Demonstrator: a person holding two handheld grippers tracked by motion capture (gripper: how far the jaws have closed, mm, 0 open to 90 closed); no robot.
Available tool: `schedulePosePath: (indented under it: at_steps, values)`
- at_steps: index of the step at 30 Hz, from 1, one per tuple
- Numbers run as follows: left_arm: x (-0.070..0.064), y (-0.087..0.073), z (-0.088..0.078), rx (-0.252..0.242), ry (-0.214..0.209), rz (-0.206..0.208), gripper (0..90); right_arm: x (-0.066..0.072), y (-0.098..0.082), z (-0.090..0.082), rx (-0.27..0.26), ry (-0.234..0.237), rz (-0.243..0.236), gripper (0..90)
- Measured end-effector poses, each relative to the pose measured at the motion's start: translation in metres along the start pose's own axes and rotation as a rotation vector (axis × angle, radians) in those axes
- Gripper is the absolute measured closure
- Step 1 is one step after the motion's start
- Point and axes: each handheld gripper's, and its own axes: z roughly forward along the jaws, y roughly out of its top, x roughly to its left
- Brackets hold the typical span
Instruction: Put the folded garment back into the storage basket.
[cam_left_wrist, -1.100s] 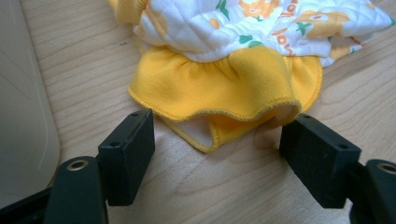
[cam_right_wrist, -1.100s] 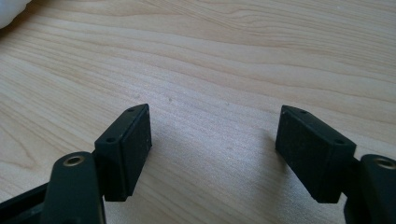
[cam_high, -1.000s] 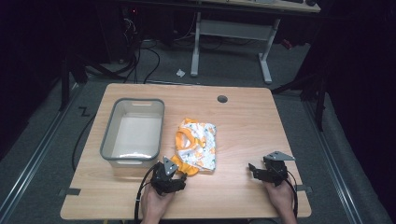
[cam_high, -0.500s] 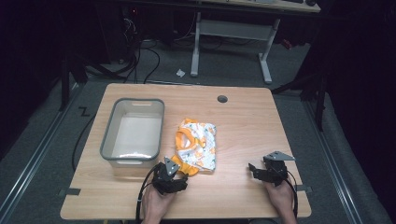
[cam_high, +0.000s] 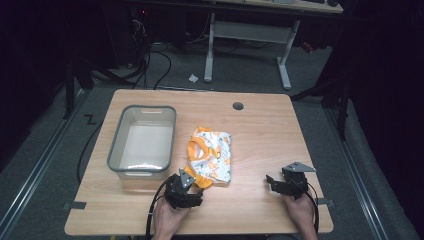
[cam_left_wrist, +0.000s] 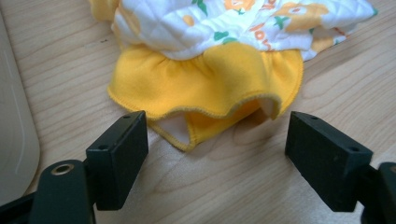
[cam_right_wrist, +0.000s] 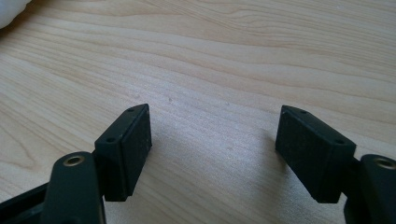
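**Baby garment: not yet gripped, bin unfilled**

The baby garment (cam_high: 211, 156), a quilted white piece with an orange flower print and a yellow ruffled hem, lay folded flat on the table (cam_high: 260, 135), just beside the grey bin (cam_high: 143, 142) on its right-hand side as the high view showed it, and apart from its wall. The bin held nothing that could be seen. The work in hand was judged to be taking up the garment, most likely for transfer into that bin; no part of this was complete.

The left gripper (cam_left_wrist: 215, 135) stood at the garment's near edge, on the person's side of the bin's near right corner. Its jaws were spread wide, having just been opening, and the yellow hem (cam_left_wrist: 205, 88) lay ahead of and between them without either pad pressing on it. Nothing was held.

The right gripper (cam_right_wrist: 212, 140) rested well to the right of the bin, beyond the garment, over bare wood. Its jaws were likewise released and held nothing.

Outstanding, by judgement: advance onto the hem, close on it, lift, carry and release.
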Motion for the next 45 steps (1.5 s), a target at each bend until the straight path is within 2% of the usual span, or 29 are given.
schedulePosePath:
  at_steps: [7, 11, 18, 21, 22, 24, 26, 29, 31, 34, 41, 45]
  values:
    - [-0.003, 0.006, -0.004, -0.016, -0.012, 0.007, 22.4, 0.000, 0.000, 0.000, 0.000, 0.000, 0.000, 27.1]
    - [-0.003, 0.008, -0.007, -0.024, -0.026, -0.004, 22.3, 0.000, 0.000, 0.000, 0.001, 0.000, -0.001, 27.1]
    - [-0.001, 0.017, -0.012, -0.050, -0.025, 0.001, 20.4, 0.000, 0.000, 0.000, 0.000, 0.000, -0.001, 27.1]
    - [0.000, 0.022, -0.014, -0.063, -0.042, -0.004, 20.1, 0.000, 0.000, 0.000, 0.001, 0.000, -0.001, 27.1]
    - [0.001, 0.023, -0.014, -0.064, -0.057, -0.011, 20.1, 0.000, 0.000, 0.000, 0.001, 0.000, -0.001, 27.1]
    - [0.004, 0.026, -0.014, -0.080, -0.114, -0.048, 19.8, 0.000, 0.000, 0.000, 0.001, 0.000, -0.001, 27.1]
    - [0.005, 0.030, -0.014, -0.075, -0.096, -0.040, 19.4, 0.000, 0.000, 0.000, 0.001, 0.000, -0.001, 27.1]
    - [0.006, 0.037, -0.013, -0.073, -0.094, -0.038, 19.1, 0.000, 0.000, 0.000, 0.000, 0.000, -0.001, 27.1]
    - [0.006, 0.042, -0.010, -0.050, -0.083, -0.035, 19.4, 0.000, 0.000, 0.000, 0.001, 0.000, -0.001, 27.1]
    - [0.007, 0.050, -0.006, -0.018, -0.051, -0.024, 19.9, 0.000, 0.000, 0.000, 0.000, 0.000, -0.001, 27.1]
    - [0.008, 0.069, 0.002, -0.004, 0.020, -0.006, 19.3, 0.000, 0.000, 0.000, 0.001, 0.000, -0.001, 27.1]
    - [0.009, 0.081, 0.007, 0.004, 0.017, -0.011, 17.9, 0.000, 0.000, 0.000, 0.001, 0.000, -0.001, 27.1]
